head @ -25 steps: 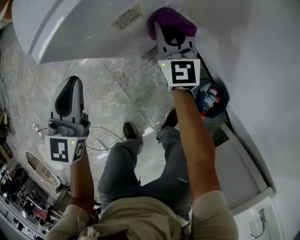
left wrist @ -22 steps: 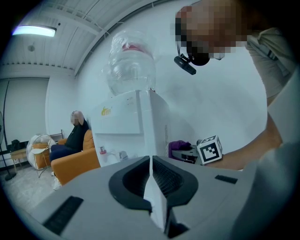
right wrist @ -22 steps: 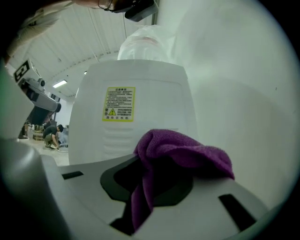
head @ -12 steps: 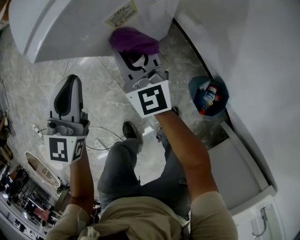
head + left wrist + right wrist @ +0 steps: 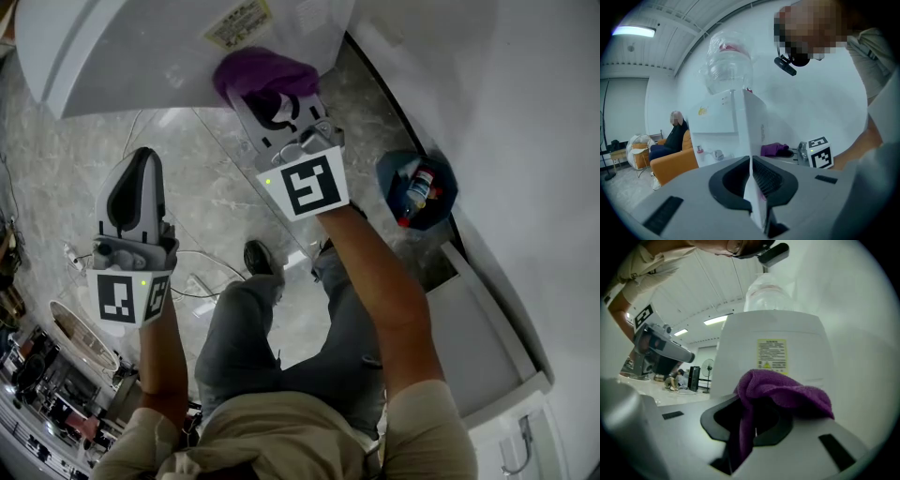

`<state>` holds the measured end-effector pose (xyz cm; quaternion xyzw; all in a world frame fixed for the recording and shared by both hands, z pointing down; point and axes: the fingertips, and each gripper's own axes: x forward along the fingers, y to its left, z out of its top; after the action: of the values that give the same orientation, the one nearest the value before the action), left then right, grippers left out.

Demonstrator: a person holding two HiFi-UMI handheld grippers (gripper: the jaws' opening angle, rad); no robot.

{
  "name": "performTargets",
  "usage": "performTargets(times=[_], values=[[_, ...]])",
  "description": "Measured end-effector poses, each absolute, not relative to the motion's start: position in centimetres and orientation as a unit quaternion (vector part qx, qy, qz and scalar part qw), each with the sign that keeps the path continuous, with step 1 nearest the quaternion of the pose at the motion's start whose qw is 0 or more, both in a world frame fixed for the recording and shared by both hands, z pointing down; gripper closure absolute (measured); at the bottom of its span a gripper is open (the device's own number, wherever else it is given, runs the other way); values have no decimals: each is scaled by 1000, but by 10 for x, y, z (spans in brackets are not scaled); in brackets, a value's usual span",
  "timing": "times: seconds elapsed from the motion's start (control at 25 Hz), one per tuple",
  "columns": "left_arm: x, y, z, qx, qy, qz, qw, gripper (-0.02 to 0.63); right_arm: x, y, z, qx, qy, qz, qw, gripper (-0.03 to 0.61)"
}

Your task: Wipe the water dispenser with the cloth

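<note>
**A:** Leftward since a second ago: the right gripper [image 5: 274,101] has carried the cloth [image 5: 263,73] across the panel, from right of the yellow label [image 5: 234,22] to just below it. In the last half second it has barely shifted.

**B:** And its grip?

**A:** The jaws are clamped on a fold of the purple cloth. The rest is bunched over the tips, so the cloth leads and the jaws follow.

**B:** Is it on the water dispenser [image 5: 141,47]?

**A:** It looks pressed against the white side panel, straight ahead of the jaws. In the right gripper view the label sits directly above the bunch.

**B:** Where does the next stroke want to go?

**A:** My guess is further along the panel. In the head view the panel's long run stretches away to the left of the cloth, so the stroke should follow that line and keep the cloth flat to the surface.

**B:** What about the left gripper [image 5: 139,167]?

**A:** Its jaws are together on nothing, and it hangs over the floor [image 5: 225,187], well apart from the cloth. The right one is plainly nearer, and the blue bin [image 5: 417,192] is off to the other side, out of the way.
</note>
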<state>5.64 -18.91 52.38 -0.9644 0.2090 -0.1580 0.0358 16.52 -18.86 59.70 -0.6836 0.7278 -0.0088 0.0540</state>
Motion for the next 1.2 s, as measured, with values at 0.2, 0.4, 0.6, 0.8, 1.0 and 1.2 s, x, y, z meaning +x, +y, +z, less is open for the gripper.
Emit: performTargets(times=[0.2,0.4,0.6,0.8,1.0,1.2], values=[[54,-191,530,-963,214,-158,33,580,261,-190,633,-740,671,-42,10,517],[53,-192,538,-963,215,-161,32,580,311,-184,676,-771,633,-75,3,517],[50,-192,546,-962,214,-164,34,580,261,-189,694,-746,659,-96,18,522],[54,-191,558,-964,210,-163,32,580,173,-192,703,-701,703,-114,36,520],[58,-188,563,-965,204,-161,30,580,139,-189,701,-681,723,-112,42,520],[60,-189,562,-965,204,-160,31,580,120,-189,699,-662,740,-110,39,518]])
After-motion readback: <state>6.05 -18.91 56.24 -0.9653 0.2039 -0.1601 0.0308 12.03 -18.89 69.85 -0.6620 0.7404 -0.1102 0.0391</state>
